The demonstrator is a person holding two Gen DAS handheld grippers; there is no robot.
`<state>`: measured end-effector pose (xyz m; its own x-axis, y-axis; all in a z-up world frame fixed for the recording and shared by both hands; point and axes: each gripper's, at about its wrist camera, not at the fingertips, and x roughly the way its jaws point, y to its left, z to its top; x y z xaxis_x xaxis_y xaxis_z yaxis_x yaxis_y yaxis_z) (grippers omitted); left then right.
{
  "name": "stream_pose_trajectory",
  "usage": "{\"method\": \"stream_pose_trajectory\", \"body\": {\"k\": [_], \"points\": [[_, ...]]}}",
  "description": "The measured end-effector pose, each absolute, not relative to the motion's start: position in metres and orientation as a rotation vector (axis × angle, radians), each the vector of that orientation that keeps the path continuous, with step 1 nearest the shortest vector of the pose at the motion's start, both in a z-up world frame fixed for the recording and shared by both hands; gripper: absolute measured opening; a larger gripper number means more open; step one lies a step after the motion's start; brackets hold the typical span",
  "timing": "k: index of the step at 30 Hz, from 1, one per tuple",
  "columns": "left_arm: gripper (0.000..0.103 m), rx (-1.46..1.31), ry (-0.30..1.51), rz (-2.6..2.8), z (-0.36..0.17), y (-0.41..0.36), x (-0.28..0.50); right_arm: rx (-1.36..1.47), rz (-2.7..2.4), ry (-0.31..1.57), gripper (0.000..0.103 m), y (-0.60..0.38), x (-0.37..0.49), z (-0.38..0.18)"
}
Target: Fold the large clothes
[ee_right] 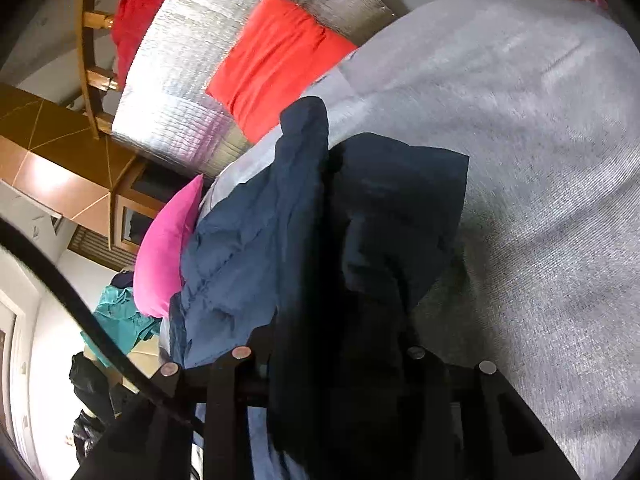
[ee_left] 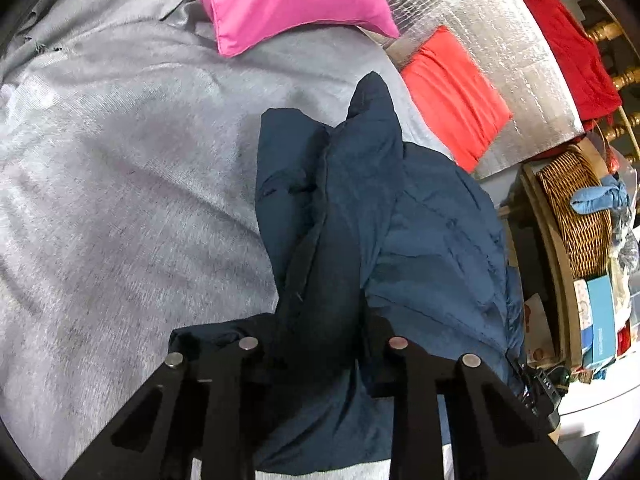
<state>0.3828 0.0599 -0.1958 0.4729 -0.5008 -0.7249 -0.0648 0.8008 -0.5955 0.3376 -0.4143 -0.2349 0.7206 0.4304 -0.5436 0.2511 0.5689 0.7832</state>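
Both-handed, the left gripper (ee_left: 324,344) and right gripper (ee_right: 328,356) pinch the navy garment (ee_left: 360,200), bunched near the grey bedspread's (ee_left: 120,160) edge; open spread lies leftward.

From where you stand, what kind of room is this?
Most likely a bedroom. A wide grey bedspread carries a pink pillow and a red-orange pillow, a navy garment is being handled on it, and a wicker basket stands beside it.
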Motion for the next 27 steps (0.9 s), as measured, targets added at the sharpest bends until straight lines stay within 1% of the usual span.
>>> {"method": "stream_pose_trajectory", "body": {"k": [7, 12, 18, 19, 20, 21, 22, 24, 25, 27], "points": [[0.027, -0.575, 1.077, -0.288, -0.187, 0.061, 0.350, 0.988, 0.142, 0.831, 0.039, -0.414, 0.311, -0.232], [0.027, -0.574, 1.075, -0.289, -0.186, 0.070, 0.306, 1.009, 0.161, 0.877, 0.039, -0.410, 0.281, -0.233], [0.028, -0.587, 1.072, -0.296, -0.194, 0.080, 0.263, 1.047, 0.175, 0.885, 0.039, -0.403, 0.236, -0.239], [0.029, -0.592, 1.075, -0.297, -0.196, 0.084, 0.260, 1.045, 0.171, 0.889, 0.039, -0.402, 0.230, -0.241], [0.034, -0.605, 1.081, -0.300, -0.199, 0.086, 0.260, 1.026, 0.159, 0.903, 0.039, -0.400, 0.228, -0.242], [0.038, -0.627, 1.097, -0.296, -0.202, 0.090, 0.262, 1.000, 0.149, 0.919, 0.045, -0.399, 0.229, -0.241], [0.042, -0.649, 1.111, -0.291, -0.204, 0.093, 0.265, 0.971, 0.132, 0.944, 0.048, -0.400, 0.229, -0.240], [0.044, -0.701, 1.144, -0.288, -0.206, 0.103, 0.270, 0.974, 0.104, 0.965, 0.060, -0.407, 0.227, -0.236], [0.045, -0.712, 1.144, -0.290, -0.204, 0.104, 0.270, 0.975, 0.081, 0.964, 0.062, -0.414, 0.224, -0.231], [0.050, -0.691, 1.102, -0.269, -0.192, 0.107, 0.274, 0.946, 0.017, 0.910, 0.068, -0.432, 0.216, -0.217]]}}
